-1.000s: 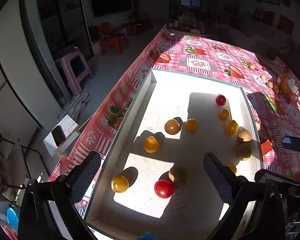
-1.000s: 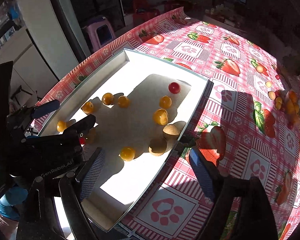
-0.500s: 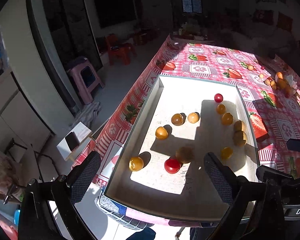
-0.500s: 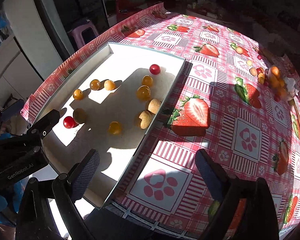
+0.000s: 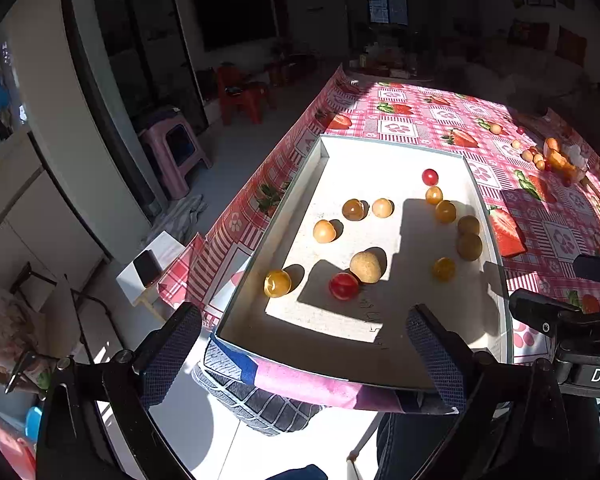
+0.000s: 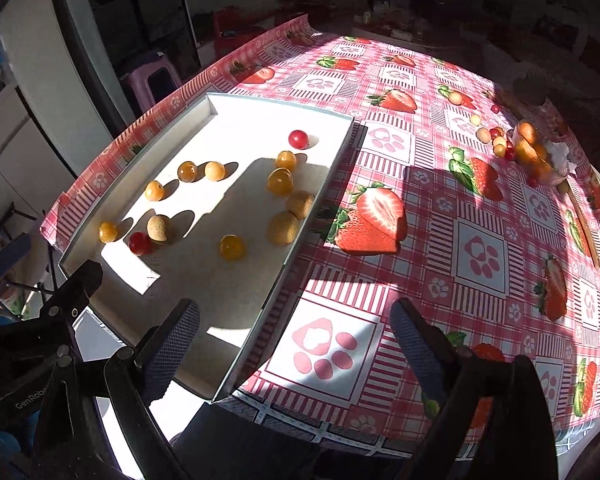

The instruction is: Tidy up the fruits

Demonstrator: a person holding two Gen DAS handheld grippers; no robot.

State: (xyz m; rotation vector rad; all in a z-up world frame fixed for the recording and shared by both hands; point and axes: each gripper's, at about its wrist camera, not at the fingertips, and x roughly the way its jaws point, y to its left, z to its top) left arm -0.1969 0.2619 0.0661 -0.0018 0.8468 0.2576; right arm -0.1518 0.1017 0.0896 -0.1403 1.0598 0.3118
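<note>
Both grippers, left (image 5: 300, 356) and right (image 6: 296, 344), gape empty; red tomato (image 5: 343, 285), lower centre of tray (image 5: 496, 264), likely light, slick, bruisable—pinch gently across its middle.

Harsh sunlight glares off the tray (image 5: 488, 216), hard shadows, dim background perhaps underexposed, fisheye-warped edges.

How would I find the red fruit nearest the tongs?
Look in the white tray on the strawberry tablecloth. At its near end, the red fruit touches a dull tan fruit. It is the only red one there; the other red one lies at the far end.
</note>
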